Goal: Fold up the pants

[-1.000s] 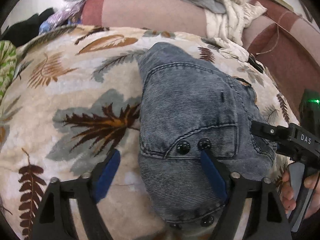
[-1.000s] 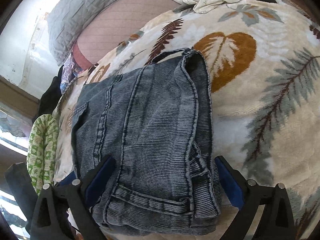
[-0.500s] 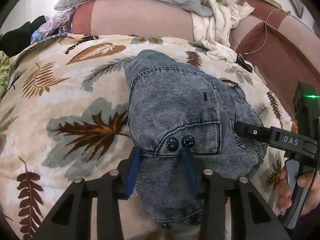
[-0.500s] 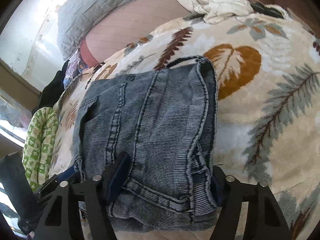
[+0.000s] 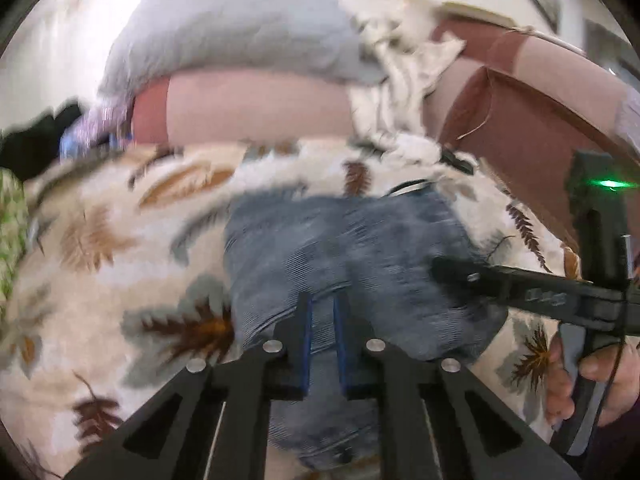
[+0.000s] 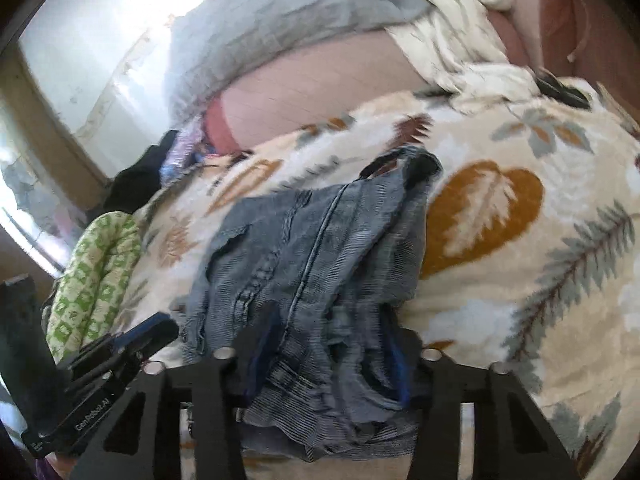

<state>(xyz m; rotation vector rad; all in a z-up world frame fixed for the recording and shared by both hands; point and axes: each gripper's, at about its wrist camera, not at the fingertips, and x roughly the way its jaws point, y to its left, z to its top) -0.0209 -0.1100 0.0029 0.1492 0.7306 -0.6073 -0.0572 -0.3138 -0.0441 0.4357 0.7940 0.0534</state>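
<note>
Green-patterned cloth (image 6: 94, 276) lies at far left, beside the leaf-print fleece blanket (image 6: 500, 264). Left gripper (image 5: 322, 320) is clenched on a pinch of the pants (image 5: 360, 248): ribbed blue denim, folded, bunched mid-blanket. Right gripper (image 6: 332, 344) grasps their thick near edge. Grey quilted pillow (image 5: 240, 36) and cream cloth behind. Frames are blurred.

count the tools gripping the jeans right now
2. The left tool pinches the jeans at their near edge; the right tool clamps the bunched end nearest its camera. None seems hidden.
</note>
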